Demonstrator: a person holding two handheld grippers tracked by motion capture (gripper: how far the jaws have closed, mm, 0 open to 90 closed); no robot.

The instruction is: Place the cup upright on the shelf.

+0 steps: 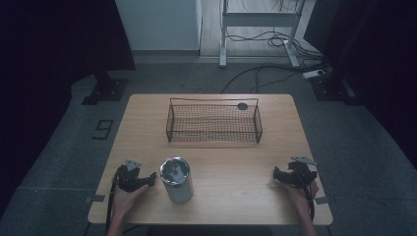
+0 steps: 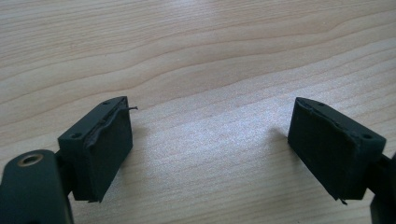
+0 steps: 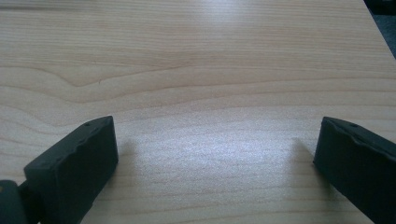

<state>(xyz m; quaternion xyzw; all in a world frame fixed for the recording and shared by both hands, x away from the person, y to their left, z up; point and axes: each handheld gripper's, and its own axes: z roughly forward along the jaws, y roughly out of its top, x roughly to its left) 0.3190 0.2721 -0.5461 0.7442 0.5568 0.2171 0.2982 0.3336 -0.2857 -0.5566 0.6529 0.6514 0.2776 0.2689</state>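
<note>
A shiny metal tumbler [image 1: 176,179] with a lid stands near the table's front edge, left of centre. My left gripper [image 1: 149,178] lies on the table just left of the tumbler, held by a hand and pointing toward it. In the left gripper view its jaws [image 2: 210,135] stand apart over bare wood with nothing between them. My right gripper [image 1: 277,175] rests near the front right, pointing left. It is also open [image 3: 217,140] over bare wood. A black wire basket [image 1: 214,140] sits at the middle back of the table.
A small dark round disc [image 1: 242,106] lies by the basket's far right corner. The wooden table [image 1: 231,172] has free room between the tumbler and the right gripper. Cables and a desk frame [image 1: 255,22] are on the floor beyond.
</note>
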